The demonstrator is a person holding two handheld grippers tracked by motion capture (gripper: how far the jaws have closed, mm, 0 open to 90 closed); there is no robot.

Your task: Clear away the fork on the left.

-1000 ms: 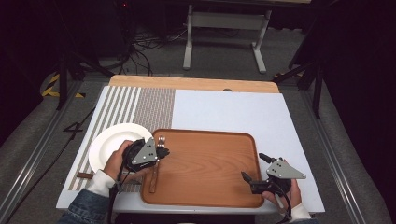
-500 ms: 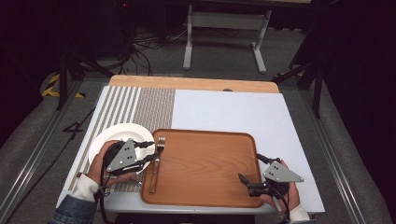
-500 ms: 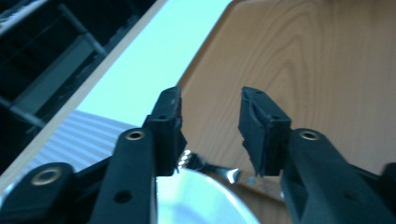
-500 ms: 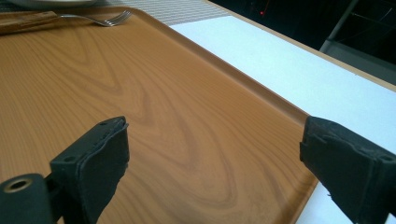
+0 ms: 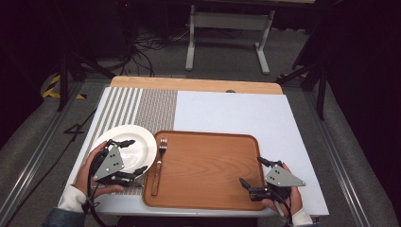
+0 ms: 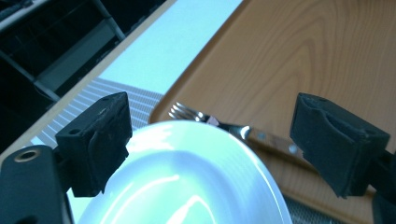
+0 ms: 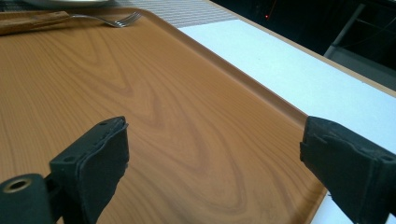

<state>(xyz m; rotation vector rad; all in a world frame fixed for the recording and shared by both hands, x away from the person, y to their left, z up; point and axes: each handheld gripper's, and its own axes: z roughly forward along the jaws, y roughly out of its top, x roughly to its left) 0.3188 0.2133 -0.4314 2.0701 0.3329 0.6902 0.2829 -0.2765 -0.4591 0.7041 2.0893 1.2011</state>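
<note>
The left gripper (image 5: 128,156) is held with its jaws spread wide and empty above the near edge of a white plate (image 5: 135,142), while the right gripper (image 5: 252,171) is likewise held wide open, with nothing gripped, over the near right corner of a wooden tray (image 5: 208,156). Beyond the left jaws, a fork (image 6: 219,123) with a wooden handle is seen lying along the tray's left edge, partly hidden behind the plate's rim (image 6: 233,154). From the right gripper view, bare tray (image 7: 140,93) is shown between the jaws, with the fork (image 7: 107,19) far ahead and a striped placemat (image 5: 137,106) past it.
</note>
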